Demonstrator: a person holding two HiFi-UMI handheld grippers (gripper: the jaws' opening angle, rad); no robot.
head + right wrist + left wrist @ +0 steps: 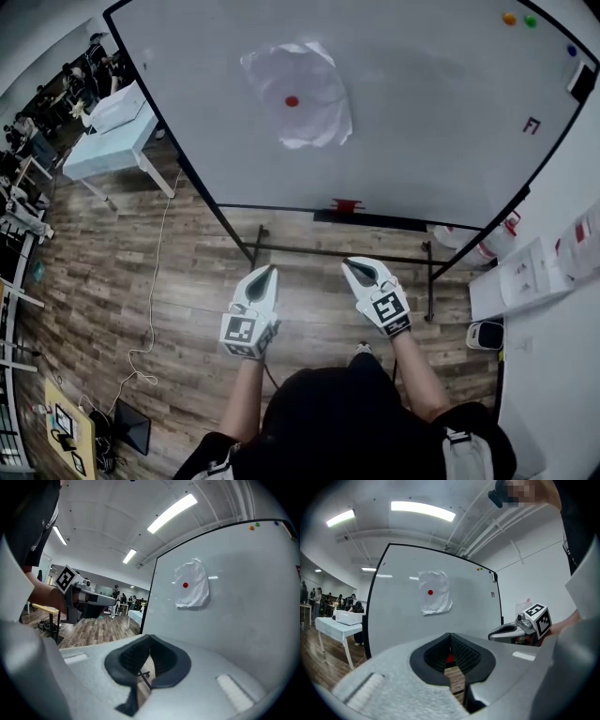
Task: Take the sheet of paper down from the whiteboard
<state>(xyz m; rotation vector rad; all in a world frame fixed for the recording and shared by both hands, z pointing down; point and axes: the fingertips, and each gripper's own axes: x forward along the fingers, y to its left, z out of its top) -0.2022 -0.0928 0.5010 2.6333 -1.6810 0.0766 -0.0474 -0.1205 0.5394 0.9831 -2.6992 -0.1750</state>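
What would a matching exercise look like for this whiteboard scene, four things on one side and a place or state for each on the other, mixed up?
Things:
1. sheet of paper
2. red magnet
3. orange magnet
4. left gripper

Places or states:
A. on the middle of the sheet
B. near the top right corner of the whiteboard, beside a green one
C. crumpled, hanging on the board
D. fingers together, short of the board, touching nothing

Pairs: 1-C, 2-A, 3-B, 4-D
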